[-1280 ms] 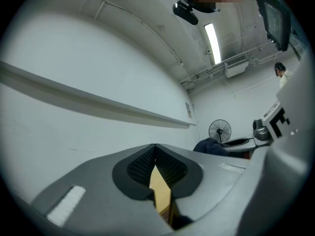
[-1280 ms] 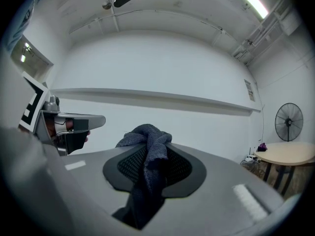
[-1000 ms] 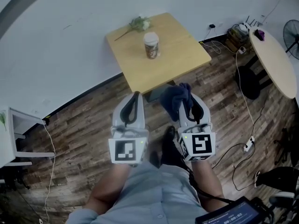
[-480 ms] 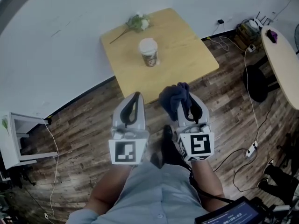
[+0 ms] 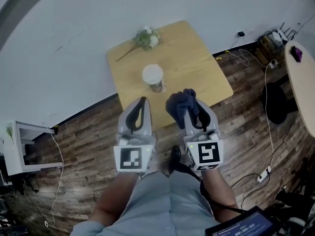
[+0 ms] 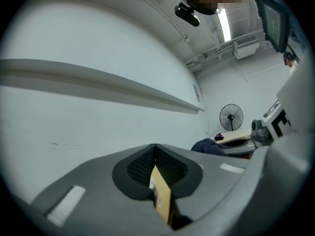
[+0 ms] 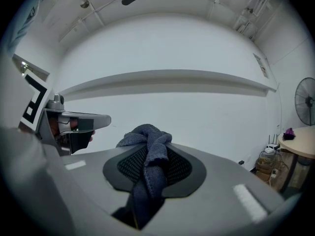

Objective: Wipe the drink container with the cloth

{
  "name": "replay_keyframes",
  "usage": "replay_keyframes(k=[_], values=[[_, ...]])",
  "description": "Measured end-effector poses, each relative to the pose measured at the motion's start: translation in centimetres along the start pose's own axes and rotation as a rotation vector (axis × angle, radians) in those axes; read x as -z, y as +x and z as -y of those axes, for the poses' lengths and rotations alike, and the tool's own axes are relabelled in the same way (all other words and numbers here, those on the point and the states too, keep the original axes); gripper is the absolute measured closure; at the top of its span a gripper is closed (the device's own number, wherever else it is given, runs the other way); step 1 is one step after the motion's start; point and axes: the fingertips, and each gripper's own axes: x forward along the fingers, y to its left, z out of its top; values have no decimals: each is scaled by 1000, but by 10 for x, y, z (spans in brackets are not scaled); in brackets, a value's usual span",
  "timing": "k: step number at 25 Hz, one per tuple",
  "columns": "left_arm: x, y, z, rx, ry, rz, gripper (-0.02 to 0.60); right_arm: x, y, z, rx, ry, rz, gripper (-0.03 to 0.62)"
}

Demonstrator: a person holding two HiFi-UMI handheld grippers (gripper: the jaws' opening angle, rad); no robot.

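The drink container (image 5: pixel 153 77), a paper cup with a white lid, stands upright near the middle of the square wooden table (image 5: pixel 197 68). My left gripper (image 5: pixel 142 102) is held short of the table's near edge, its jaws shut with nothing between them; the left gripper view (image 6: pixel 155 151) shows only a sliver of tabletop through the slit. My right gripper (image 5: pixel 191 103) is shut on a bunched dark blue cloth (image 5: pixel 180 104), which reaches over the table's near edge to the cup's near right. In the right gripper view the cloth (image 7: pixel 148 146) hangs between the gripper's (image 7: pixel 147 173) jaws. The cup is hidden there.
A sprig of flowers (image 5: pixel 146 37) lies at the table's far edge by the white wall. A round table (image 5: pixel 301 77) stands at the right, with cables and a power strip (image 5: pixel 262 173) on the wood floor. A white shelf unit (image 5: pixel 23 149) is at the left. A fan (image 6: pixel 231 117) stands beyond.
The table and cup have come nearer to both grippers as the person stepped forward. Both grippers keep the same pose, and the cloth stays in the right one.
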Motion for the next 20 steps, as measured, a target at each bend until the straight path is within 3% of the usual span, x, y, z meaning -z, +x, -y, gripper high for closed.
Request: replay_keyframes(k=[11,20], values=[[-36,43,-15,-59,49,63,571,-39,39,26,-59,-31,83,500],[-18,70,-36,-30,17,18,571,-19,72,21,-82,-24,12,500]])
